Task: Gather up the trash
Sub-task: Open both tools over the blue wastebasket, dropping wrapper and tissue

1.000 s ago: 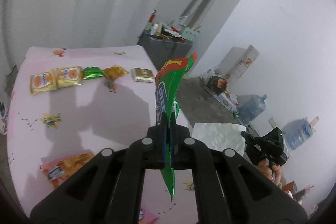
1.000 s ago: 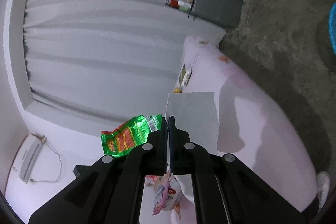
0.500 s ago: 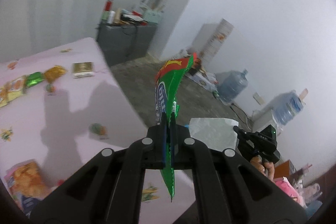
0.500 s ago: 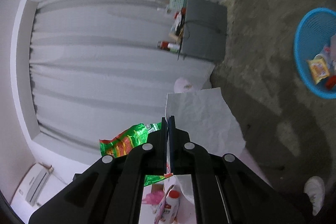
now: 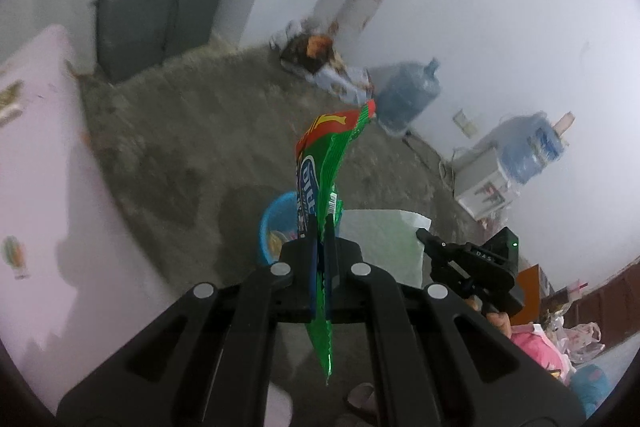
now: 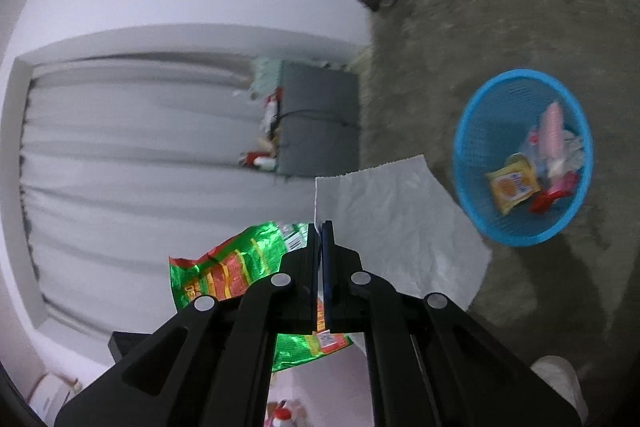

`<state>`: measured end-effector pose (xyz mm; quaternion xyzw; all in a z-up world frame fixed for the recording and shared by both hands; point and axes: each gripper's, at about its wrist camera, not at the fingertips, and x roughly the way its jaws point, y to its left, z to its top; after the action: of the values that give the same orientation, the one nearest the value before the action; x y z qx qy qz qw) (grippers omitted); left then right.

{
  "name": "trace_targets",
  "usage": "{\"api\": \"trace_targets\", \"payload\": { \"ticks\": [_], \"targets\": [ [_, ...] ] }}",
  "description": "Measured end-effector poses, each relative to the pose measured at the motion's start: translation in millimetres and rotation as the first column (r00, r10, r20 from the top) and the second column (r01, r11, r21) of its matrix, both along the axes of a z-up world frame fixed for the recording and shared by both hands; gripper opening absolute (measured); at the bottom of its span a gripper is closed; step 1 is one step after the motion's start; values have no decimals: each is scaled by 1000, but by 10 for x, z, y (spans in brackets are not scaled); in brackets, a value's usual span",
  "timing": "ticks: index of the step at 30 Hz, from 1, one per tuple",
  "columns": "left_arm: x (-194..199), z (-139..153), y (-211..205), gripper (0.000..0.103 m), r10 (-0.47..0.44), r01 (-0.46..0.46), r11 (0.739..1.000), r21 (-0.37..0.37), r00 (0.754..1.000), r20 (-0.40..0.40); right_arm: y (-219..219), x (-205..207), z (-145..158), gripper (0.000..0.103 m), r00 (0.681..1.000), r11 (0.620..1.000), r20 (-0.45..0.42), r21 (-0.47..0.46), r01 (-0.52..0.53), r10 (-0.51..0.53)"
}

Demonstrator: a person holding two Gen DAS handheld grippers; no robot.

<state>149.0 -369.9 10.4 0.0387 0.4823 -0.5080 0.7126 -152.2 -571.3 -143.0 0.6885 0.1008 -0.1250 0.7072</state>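
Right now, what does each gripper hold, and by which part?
The left gripper pinches the green snack wrapper near its lower end. The right gripper pinches the white paper sheet at its edge.

Left black two-finger gripper [image 5: 319, 227] angled downward, jaws clamped. Right black two-finger gripper [image 6: 320, 231] nearer level, jaws clamped; fingers of its hand [image 5: 498, 319] visible below handle.

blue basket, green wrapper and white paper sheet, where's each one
blue basket [image 6: 464, 163], right wrist view, on its left rim
green wrapper [image 5: 332, 155], left wrist view, on its upper half above the fingers
white paper sheet [image 6: 392, 223], right wrist view, on the middle of the sheet
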Motion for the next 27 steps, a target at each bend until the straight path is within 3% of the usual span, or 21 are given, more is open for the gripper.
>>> {"api": "trace_targets", "payload": {
  "ticks": [10,15,17,18,19,20,24,27],
  "targets": [
    [-344,-864,-1186,0,-86,78,986,147,995,49,-461,227,-586,2,988,1000,-154,28,-14,18],
    [-398,-1242,-1534,2,-91,79,980,185,994,58,-660,365,-836,3,980,999,-198,45,-21,29],
    [-362,-1492,-1671,7,-80,72,974,216,996,32,-739,385,-979,5,975,998,-222,58,-16,28],
    [-350,-1605,-1728,19,-74,67,972,226,997,21,-788,390,-1095,17,966,997,-255,74,-13,31],
    [-333,-1713,-1765,32,-60,54,969,240,998,17,-807,376,-1164,36,959,996,-283,85,-1,26],
    [-323,-1783,-1773,36,-46,40,967,253,999,17,-818,331,-1242,41,947,995,-320,92,26,5],
    [-272,-1993,-1755,37,7,2,956,293,1000,-30,-803,93,-1453,42,942,989,-334,118,85,-41],
    [-294,-1946,-1743,42,-9,13,956,292,1000,-17,-763,-60,-1488,42,941,988,-332,114,107,-63]
  ]
}}
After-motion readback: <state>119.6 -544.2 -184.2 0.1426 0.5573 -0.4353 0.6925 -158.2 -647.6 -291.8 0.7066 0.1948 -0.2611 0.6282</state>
